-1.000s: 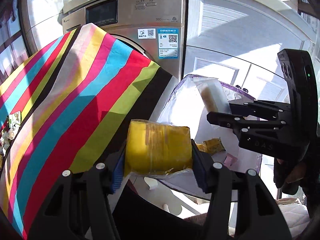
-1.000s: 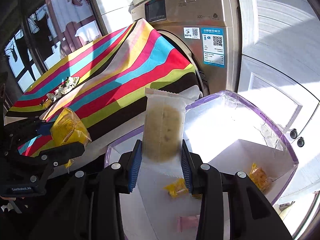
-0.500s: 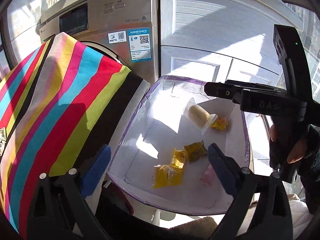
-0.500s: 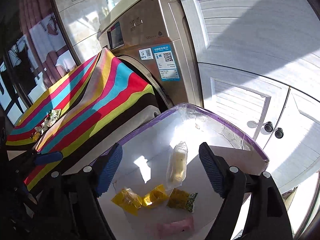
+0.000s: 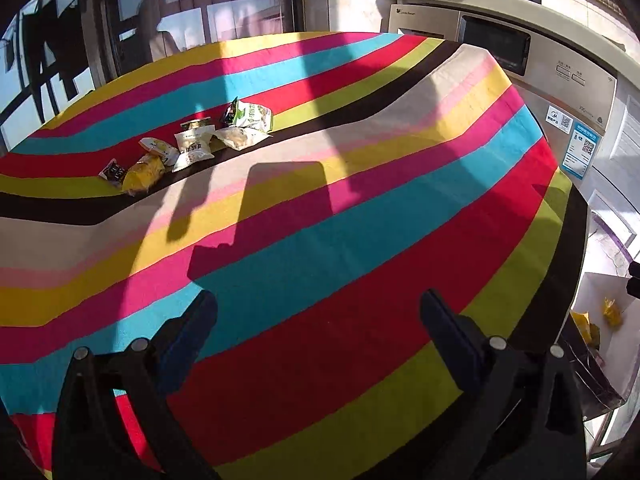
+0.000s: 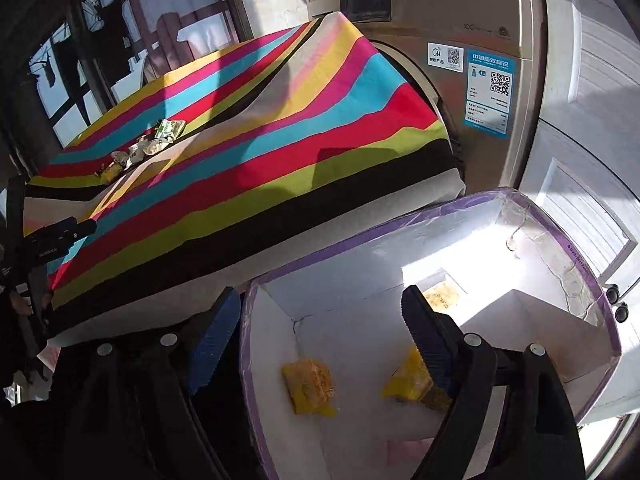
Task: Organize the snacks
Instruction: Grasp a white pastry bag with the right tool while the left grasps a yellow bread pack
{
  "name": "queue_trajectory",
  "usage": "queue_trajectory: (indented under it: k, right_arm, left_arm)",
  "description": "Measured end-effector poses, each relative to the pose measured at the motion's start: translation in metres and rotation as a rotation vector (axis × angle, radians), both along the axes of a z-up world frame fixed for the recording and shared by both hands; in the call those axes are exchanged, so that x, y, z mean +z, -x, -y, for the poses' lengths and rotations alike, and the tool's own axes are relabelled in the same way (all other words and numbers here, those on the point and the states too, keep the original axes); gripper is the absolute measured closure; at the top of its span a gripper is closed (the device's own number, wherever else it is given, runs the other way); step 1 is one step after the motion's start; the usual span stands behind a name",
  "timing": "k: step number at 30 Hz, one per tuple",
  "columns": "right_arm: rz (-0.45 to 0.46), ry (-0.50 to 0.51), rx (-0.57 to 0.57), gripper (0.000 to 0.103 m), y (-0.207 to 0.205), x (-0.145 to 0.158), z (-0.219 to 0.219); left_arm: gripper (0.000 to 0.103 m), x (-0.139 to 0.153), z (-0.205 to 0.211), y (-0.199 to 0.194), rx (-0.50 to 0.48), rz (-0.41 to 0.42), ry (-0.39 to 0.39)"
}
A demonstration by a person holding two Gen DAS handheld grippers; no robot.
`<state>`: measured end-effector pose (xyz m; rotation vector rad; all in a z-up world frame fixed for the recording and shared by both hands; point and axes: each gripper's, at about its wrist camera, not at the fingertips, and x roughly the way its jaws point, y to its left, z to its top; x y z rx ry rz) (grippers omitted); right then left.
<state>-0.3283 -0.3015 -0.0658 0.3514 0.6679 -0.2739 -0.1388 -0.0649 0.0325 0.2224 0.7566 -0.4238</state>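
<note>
Left claw [image 5: 318, 314] is hanging wide open over the striped table [image 5: 360, 216], gripping nothing. Right claw [image 6: 316, 320] is also sitting spread wide and empty, over the near rim of the white box [image 6: 520, 216] with purple-taped edges, beside the table. Loose snack packets [image 5: 192, 144] are lying in a cluster on the far left of the table, well apart from both claws. Inside the box: a yellow packet [image 6: 310, 386] is lying flat, a second yellow one [image 6: 408, 380] is sitting partly behind the right finger, a pale packet [image 6: 442, 298] is lying further back.
</note>
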Motion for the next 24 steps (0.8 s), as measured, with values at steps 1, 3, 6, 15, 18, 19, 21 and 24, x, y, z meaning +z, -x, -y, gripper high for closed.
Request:
queue_trajectory:
  k: [1,3,6,15,18,19,21,24]
  right_arm:
    - [-0.012,0.015,0.046,0.017,-0.016,0.002,-0.013]
    - [-0.026,0.051,0.130,0.016,-0.048,0.009,-0.040]
    - [-0.025,0.094,0.213,0.016,-0.099,0.020,-0.076]
    - [-0.080,0.057,0.334,0.016,-0.270,0.030,-0.130]
    - [-0.107,0.106,0.323,0.016,-0.328,0.030,-0.140]
    - [-0.118,0.122,0.318,0.016,-0.347,0.029,-0.143]
    - [-0.146,0.143,0.317,0.016,-0.386,0.030,-0.149]
    - [-0.162,0.183,0.325,0.016,-0.439,0.035,-0.162]
  left_arm:
    - [0.002,0.001,-0.022,-0.012,0.059,-0.001,0.013]
    - [0.002,0.002,-0.059,-0.032,0.162,-0.004,0.042]
    - [0.002,0.001,-0.100,-0.060,0.278,-0.016,0.091]
    - [0.002,-0.015,-0.146,-0.083,0.394,-0.109,0.298]
    - [0.002,-0.019,-0.155,-0.083,0.423,-0.133,0.369]
    - [0.002,-0.021,-0.156,-0.084,0.435,-0.142,0.387]
    - [0.002,-0.021,-0.155,-0.085,0.434,-0.145,0.389]
    - [0.002,-0.022,-0.151,-0.086,0.422,-0.147,0.377]
